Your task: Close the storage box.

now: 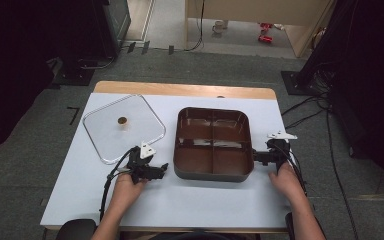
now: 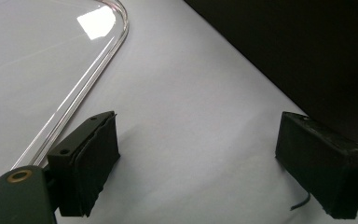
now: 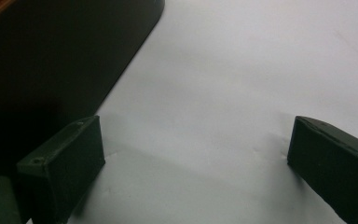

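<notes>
Both grippers, left (image 1: pixel 164 167) and right (image 1: pixel 256 157), flank brown tray (image 1: pixel 213 172), jaws apart, empty. Lid (image 1: pixel 124 127) left of tray. Likely next: grasp tray sides.

- A lab or studio set up for recording: a lone tabletop (image 1: pixel 190 200) on grey carpet (image 1: pixel 45 130).
- Dark equipment stands (image 1: pixel 80 75) flank it, cables (image 1: pixel 305 107) trailing across the floor.
- Behind it, a light wooden partition (image 1: pixel 250 12) above bare floor.
</notes>
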A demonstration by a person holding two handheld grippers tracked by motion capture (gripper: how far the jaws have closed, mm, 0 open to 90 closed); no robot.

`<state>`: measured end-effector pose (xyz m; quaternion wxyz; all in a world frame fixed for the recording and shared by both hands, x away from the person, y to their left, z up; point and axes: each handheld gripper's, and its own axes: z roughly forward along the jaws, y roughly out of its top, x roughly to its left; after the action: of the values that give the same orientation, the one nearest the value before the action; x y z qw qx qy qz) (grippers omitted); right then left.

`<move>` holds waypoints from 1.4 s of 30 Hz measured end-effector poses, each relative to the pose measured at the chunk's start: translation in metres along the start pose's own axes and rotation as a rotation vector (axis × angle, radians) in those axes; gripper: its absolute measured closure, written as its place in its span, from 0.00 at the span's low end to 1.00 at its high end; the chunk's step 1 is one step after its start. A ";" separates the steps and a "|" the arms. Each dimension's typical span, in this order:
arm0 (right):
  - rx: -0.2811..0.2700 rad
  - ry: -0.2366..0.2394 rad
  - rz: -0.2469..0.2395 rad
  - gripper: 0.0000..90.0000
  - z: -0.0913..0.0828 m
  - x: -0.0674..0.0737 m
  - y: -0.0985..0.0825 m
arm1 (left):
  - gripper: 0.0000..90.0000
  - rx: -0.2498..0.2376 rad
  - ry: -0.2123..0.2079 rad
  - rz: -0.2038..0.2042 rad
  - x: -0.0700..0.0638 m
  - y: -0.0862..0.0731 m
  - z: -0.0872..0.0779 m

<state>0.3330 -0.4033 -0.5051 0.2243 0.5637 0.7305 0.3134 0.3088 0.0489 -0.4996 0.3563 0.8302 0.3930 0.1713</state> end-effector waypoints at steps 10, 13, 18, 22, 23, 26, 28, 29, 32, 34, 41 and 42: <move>0.000 0.000 0.000 0.03 0.000 0.000 0.000 | 0.15 0.000 -0.001 0.000 0.000 0.000 0.000; 0.000 0.000 0.000 0.03 0.000 0.000 0.000 | 0.15 0.000 -0.001 -0.001 0.000 0.000 0.000; 0.000 0.000 0.000 0.03 0.000 0.000 0.000 | 0.15 0.001 0.000 0.000 0.000 0.000 0.000; 0.000 0.000 0.000 0.03 0.000 0.000 0.000 | 0.15 0.000 0.000 0.000 0.000 0.000 0.000; 0.000 0.000 0.000 0.03 0.000 0.000 0.000 | 0.15 0.000 0.000 0.000 0.000 0.000 0.000; 0.000 0.000 0.000 0.03 0.000 0.000 0.000 | 0.14 0.004 0.012 -0.012 -0.002 0.001 0.001; 0.000 0.000 0.000 0.03 0.000 0.000 0.000 | 0.14 0.004 0.027 -0.031 -0.004 0.002 0.001; 0.000 0.000 0.000 0.03 0.000 0.000 0.000 | 0.14 0.008 0.033 -0.036 -0.005 0.003 0.002; 0.000 0.000 0.000 0.03 0.000 0.000 0.000 | 0.14 0.025 0.037 -0.038 -0.005 0.005 0.002; 0.000 0.000 0.000 0.03 0.000 0.000 0.000 | 0.15 0.047 0.028 -0.031 -0.004 0.008 0.002; 0.000 0.000 0.001 0.03 0.000 0.000 0.000 | 0.31 0.079 -0.018 0.009 -0.002 0.011 -0.004; 0.000 0.000 0.001 0.03 0.000 0.000 0.000 | 0.33 0.087 -0.031 0.015 -0.002 0.012 -0.005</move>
<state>0.3331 -0.4033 -0.5051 0.2241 0.5639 0.7304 0.3135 0.3108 0.0452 -0.4875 0.3246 0.8505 0.3883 0.1436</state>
